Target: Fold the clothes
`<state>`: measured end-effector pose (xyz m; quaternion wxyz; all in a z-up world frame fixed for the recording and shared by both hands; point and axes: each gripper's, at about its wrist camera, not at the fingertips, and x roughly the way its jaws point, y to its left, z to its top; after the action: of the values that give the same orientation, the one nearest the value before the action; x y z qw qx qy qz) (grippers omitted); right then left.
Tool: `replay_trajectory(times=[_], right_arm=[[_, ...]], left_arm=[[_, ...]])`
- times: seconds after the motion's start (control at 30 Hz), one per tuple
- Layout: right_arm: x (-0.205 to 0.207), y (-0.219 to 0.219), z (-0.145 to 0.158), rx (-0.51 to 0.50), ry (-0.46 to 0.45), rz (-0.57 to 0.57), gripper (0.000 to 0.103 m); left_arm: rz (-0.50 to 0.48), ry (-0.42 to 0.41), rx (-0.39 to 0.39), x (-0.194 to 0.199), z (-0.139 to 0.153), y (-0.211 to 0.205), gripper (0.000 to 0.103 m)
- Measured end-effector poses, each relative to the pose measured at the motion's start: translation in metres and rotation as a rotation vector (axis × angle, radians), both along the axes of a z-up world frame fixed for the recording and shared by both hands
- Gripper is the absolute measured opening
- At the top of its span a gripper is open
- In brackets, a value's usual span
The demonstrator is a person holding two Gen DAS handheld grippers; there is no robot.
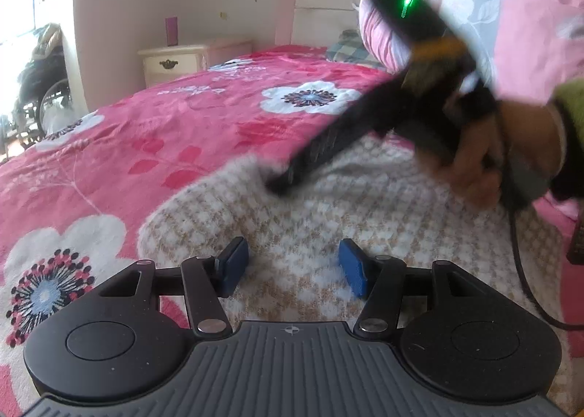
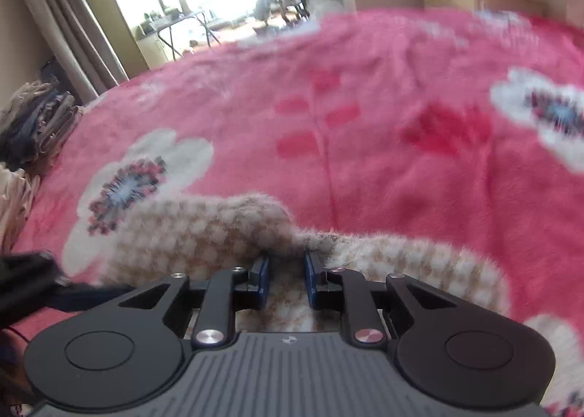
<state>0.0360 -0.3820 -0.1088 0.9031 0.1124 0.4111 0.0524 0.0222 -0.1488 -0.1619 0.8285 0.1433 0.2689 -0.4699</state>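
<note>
From the left wrist, the checked fuzzy garment (image 1: 365, 220) lay spread on the pink floral blanket (image 1: 164, 132), straight ahead of and under the left gripper (image 1: 294, 267). Its blue pads (image 1: 352, 267) stood well apart, nothing between them, only nap beneath. Across the cloth came the right gripper (image 1: 281, 187), blurred, its tip down at the garment's far edge, the person's hand (image 1: 474, 157) behind it. So the right side was the one at the hem, the left hanging over the middle!

From the right wrist, the picture sharpened on the grip: the right gripper (image 2: 286, 267) had its pads (image 2: 261, 278) close together with a raised ridge of the garment (image 2: 219, 230) bunched in the narrow gap. The pads flanked the fabric, though whether they truly pinched it I couldn't tell. The garment's edge ran left to right across the view, the open blanket (image 2: 365, 106) lying beyond it. In my judgement, any fold would be carried from that edge.
</note>
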Motion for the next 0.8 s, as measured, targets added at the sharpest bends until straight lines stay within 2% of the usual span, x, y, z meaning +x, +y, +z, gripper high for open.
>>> replay_trajectory(times=[0.07,0.13,0.2,0.27,0.4,0.47,0.57,0.67,0.73,0.8], right_arm=[[0.000,0.000,0.019,0.051,-0.058,0.021,0.023],[0.009,0.007,0.021,0.052,-0.068,0.059,0.025],[0.024,0.013,-0.002,0.014,-0.023,0.074,0.025],[0.032,0.006,-0.033,0.073,0.037,0.040,0.019],[0.017,-0.007,-0.018,0.102,0.012,0.001,0.019],[0.001,-0.015,0.000,0.096,-0.029,-0.024,0.021],[-0.029,-0.034,0.029,0.081,-0.085,-0.094,0.021],[-0.048,-0.048,0.040,0.043,-0.076,-0.148,0.024],[-0.042,-0.052,0.022,-0.004,-0.022,-0.159,0.024],[-0.031,-0.052,-0.014,-0.079,0.066,-0.163,0.019]], left_arm=[[0.011,0.011,-0.008,0.001,-0.001,0.003,0.056],[0.021,0.019,-0.011,0.002,-0.001,0.004,0.056],[0.031,0.026,-0.011,0.003,-0.002,0.004,0.056],[0.031,0.029,-0.014,0.004,-0.002,0.004,0.056],[0.024,0.019,-0.014,0.001,0.002,0.005,0.056],[0.024,0.028,-0.018,0.003,0.009,0.008,0.056],[0.049,0.033,-0.069,0.010,0.025,0.015,0.056],[0.064,0.052,-0.113,0.028,0.034,0.011,0.056],[0.091,0.071,-0.069,0.044,0.025,-0.003,0.056],[0.115,0.113,-0.008,0.059,0.006,-0.011,0.056]])
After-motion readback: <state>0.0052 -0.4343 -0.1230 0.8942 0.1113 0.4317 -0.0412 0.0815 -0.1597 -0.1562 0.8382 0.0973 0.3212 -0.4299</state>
